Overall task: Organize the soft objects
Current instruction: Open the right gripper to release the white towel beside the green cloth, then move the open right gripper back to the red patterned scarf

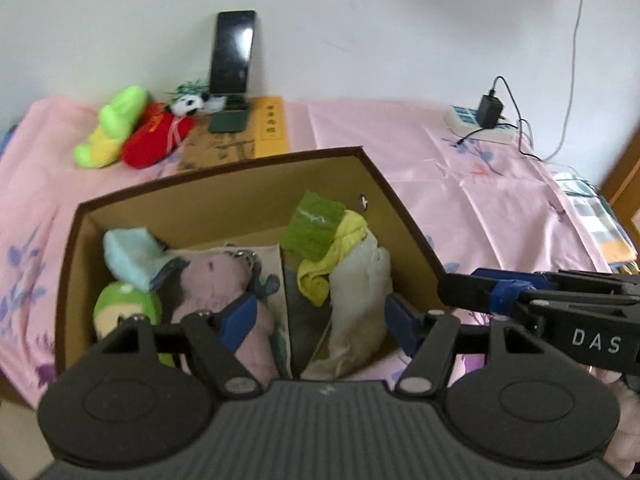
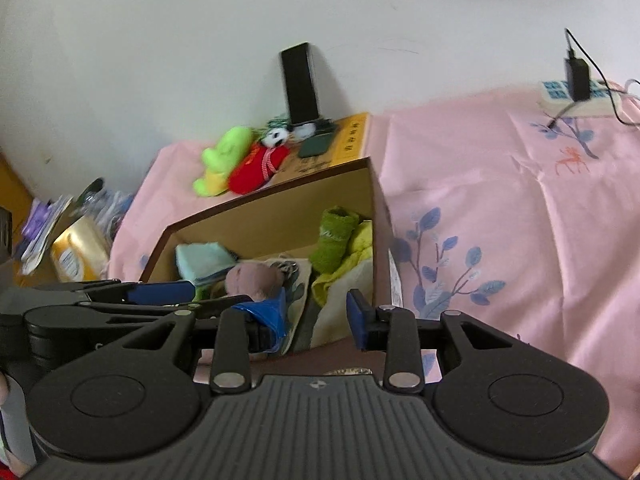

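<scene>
Cardboard box [image 1: 224, 196]: the landmark, open-topped on a pink floral bedsheet [image 1: 460, 168], split by an upright divider [image 1: 290, 320] into two compartments. The split seems to be the sorting rule, toys one side, cloth the other.

Left compartment: mauve plush toy [image 1: 216, 284] with a keyring, green round plush [image 1: 126, 304] at its near left, pale blue folded cloth [image 1: 130, 256] against the far-left wall.

Right compartment: green knit sock [image 1: 316, 224] on top, yellow cloth [image 1: 332, 256] beneath it, pale grey-beige fabric [image 1: 360, 300] slumped towards the near wall.

Beyond the box's far-left corner, not yet sorted: lime-and-yellow plush [image 1: 114, 132], red plush [image 1: 156, 136] touching it, small panda plush [image 1: 186, 104] just behind. A phone on a stand [image 1: 234, 56] leans at the wall there.

Left gripper [image 1: 320, 316]: above the box's near edge, angled down into it, jaws spread wide and empty, straddling the divider; mauve toy beside one finger, grey fabric beside the other.

Right gripper [image 2: 316, 316]: at the box's near-right corner, jaws partly apart, nothing visibly pinched; a loose flap of blue tape hangs off one pad.

Both tools look free to fetch the three outlying plush toys, which lie well apart from either.
</scene>
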The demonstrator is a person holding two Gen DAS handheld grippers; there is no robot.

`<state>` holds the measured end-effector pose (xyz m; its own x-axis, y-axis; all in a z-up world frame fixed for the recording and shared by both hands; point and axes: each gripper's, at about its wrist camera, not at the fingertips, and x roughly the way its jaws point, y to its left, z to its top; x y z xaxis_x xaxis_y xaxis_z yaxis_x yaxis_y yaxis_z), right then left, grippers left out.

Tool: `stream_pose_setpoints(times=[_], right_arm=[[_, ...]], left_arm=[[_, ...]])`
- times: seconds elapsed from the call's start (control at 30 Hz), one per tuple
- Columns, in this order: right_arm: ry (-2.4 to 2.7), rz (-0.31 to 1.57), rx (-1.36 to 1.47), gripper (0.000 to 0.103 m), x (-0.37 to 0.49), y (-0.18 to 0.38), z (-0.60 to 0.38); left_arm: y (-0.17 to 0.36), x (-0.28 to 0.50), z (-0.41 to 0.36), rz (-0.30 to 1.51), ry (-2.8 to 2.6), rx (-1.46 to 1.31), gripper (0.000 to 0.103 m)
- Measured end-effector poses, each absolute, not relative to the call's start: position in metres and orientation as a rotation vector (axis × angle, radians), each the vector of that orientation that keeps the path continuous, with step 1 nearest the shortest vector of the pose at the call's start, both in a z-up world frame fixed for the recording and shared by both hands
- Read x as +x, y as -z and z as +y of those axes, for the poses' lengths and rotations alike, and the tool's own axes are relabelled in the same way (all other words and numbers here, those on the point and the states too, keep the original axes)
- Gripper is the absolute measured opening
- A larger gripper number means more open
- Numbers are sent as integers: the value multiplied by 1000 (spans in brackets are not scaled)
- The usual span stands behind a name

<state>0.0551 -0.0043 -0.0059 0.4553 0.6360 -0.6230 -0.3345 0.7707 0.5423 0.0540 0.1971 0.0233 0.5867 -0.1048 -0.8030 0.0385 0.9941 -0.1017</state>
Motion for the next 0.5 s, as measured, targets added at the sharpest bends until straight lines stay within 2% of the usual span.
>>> stream_pose_setpoints(times=[0.5], right_arm=[[-716, 907, 315, 15, 27, 16, -77]], left_arm=[[-25, 14, 98, 943, -90, 3, 71]])
